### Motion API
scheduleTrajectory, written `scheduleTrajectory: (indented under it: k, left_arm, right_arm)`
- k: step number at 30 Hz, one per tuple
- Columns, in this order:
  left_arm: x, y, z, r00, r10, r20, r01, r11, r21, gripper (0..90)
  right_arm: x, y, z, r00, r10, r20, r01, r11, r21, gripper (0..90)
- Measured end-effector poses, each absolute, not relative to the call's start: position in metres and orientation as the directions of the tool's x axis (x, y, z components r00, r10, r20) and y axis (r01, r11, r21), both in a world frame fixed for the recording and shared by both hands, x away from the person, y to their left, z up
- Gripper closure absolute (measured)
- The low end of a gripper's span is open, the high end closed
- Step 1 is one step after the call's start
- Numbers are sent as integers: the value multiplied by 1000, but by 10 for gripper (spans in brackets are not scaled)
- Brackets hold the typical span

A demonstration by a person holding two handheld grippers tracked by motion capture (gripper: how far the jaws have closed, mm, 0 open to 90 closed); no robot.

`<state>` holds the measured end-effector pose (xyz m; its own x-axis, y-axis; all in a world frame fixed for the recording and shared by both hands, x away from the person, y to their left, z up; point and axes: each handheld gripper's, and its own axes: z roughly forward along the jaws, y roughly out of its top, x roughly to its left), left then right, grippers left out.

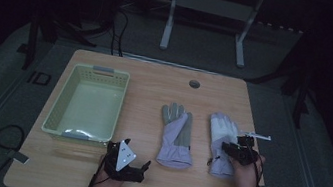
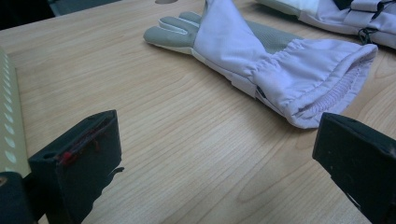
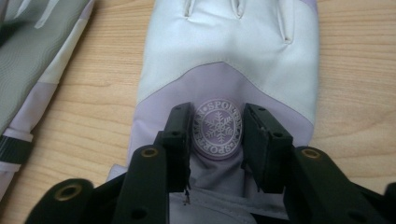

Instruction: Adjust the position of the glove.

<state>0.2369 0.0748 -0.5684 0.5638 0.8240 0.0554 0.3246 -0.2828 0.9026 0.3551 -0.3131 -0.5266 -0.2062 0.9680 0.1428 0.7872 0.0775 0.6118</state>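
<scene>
Over the right glove [image 3: 229, 70] on the bench [image 1: 156, 79], right hand-held gripper [image 3: 217, 128] hangs part-open, jaws either side of the round badge, nothing pinched yet. Step looks like pickup; next: lower, pinch fabric. Left hand-held gripper [image 2: 210, 158] rests low near bench edge, released, aimed at left glove [image 2: 261, 60].

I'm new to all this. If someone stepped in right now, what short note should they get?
Right gripper: low over the right glove, jaws part open either side of its round snowflake badge, not gripping yet.
Left gripper: open, holding nothing, near the table's front edge by the left glove.
Basket: nothing in it.
Done: nothing moved; both gloves lie flat on the table.
Left: probably grip each glove and put it in the basket.
</scene>
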Motion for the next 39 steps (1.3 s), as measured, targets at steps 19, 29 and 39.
scheduleTrajectory:
  k: [19,29,39]
  left_arm:
    - [237,75,-568,565,823,52,329,-283,901,12]
    - [237,75,-568,566,823,52,328,-283,902,12]
    - [238,76,-568,566,823,48,331,-280,901,12]
  right_arm:
    - [354,-342,-506,-504,862,48,661,350,664,487]
    - [367,-329,-525,-476,877,69,711,338,617,498]
    - [361,-324,-533,-445,891,91,719,295,629,707]
